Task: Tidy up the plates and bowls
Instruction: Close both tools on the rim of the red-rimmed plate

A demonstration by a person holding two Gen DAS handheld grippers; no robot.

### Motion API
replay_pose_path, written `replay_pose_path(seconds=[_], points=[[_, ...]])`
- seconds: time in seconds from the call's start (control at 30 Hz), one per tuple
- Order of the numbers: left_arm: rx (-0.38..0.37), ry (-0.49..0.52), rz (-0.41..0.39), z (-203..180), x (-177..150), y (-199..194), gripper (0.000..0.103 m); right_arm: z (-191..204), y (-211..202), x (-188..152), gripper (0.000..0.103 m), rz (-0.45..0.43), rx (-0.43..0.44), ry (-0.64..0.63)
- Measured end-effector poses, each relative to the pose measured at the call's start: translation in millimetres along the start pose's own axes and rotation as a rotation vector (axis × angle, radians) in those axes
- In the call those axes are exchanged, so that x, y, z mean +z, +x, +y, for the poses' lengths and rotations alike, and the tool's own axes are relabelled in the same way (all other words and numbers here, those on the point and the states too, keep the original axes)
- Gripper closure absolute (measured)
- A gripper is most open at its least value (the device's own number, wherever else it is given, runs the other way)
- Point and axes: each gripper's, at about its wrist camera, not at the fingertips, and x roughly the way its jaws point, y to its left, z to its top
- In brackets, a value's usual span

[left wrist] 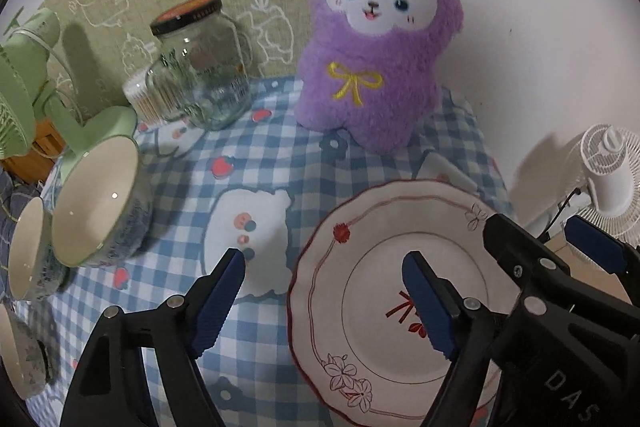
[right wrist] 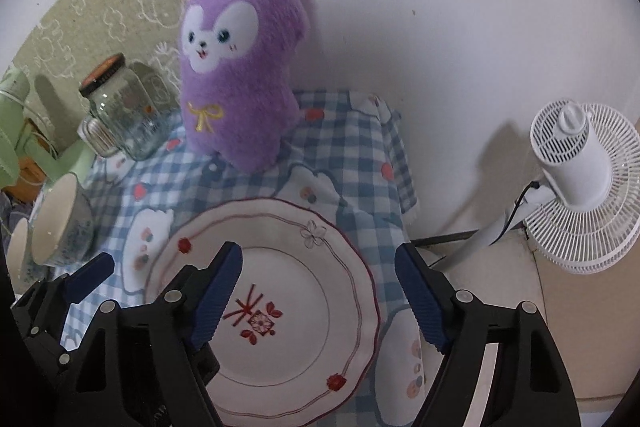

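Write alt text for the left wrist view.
The open left gripper hangs over the left rim of a scalloped white plate on a blue checked tablecloth. Behind stand a purple plush toy and a glass jar; bowls sit left.

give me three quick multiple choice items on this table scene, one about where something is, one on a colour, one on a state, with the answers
1. Where does the glass jar stand relative to the plush toy, seen from the left wrist camera?
A. to its left
B. to its right
C. on top of it

2. What colour is the plush toy?
A. green
B. purple
C. red

3. How is the plate right now?
A. stacked inside a bowl
B. lifted clear of the tablecloth
C. lying flat on the tablecloth, empty

Answers:
1 A, the jar sits left of the toy by the green wall mat.
2 B, its fur is purple with a white face.
3 C, it lies on the checked cloth with nothing on it.
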Motion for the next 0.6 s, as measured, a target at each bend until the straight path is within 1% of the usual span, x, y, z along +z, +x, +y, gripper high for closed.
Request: replay_pose_path(seconds=[0.03, 0.1, 0.23, 0.4, 0.43, 0.47, 0.53, 0.6], points=[[0.0, 0.0, 0.008, 0, -1, 3, 0.022, -2, 4, -2, 0.025, 0.009, -0.003, 0.004], [-0.001, 0.001, 0.026, -1, -3, 10, 0.028, -4, 11, -6, 0.026, 0.026, -0.006, 0.009], [0.0, 0.018, 0.043, -3, -8, 17, 0.03, -7, 20, -13, 0.029, 0.046, -0.012, 0.008], [-0.005, 0.02, 0.076, -4, -15, 27, 0.038, -8, 32, -20, 0.034, 0.078, -0.013, 0.016], [-0.007, 0.019, 0.082, -4, -16, 29, 0.04, -9, 34, -22, 0.036, 0.082, -0.013, 0.018], [-0.008, 0.02, 0.09, -4, -18, 31, 0.042, -9, 35, -23, 0.042, 0.083, -0.015, 0.018], [-0.002, 0.029, 0.08, -5, -20, 29, 0.043, -10, 37, -25, 0.046, 0.078, -0.024, 0.02], [0.013, 0.051, 0.073, -8, -21, 27, 0.047, -12, 38, -25, 0.05, 0.079, -0.029, 0.022]])
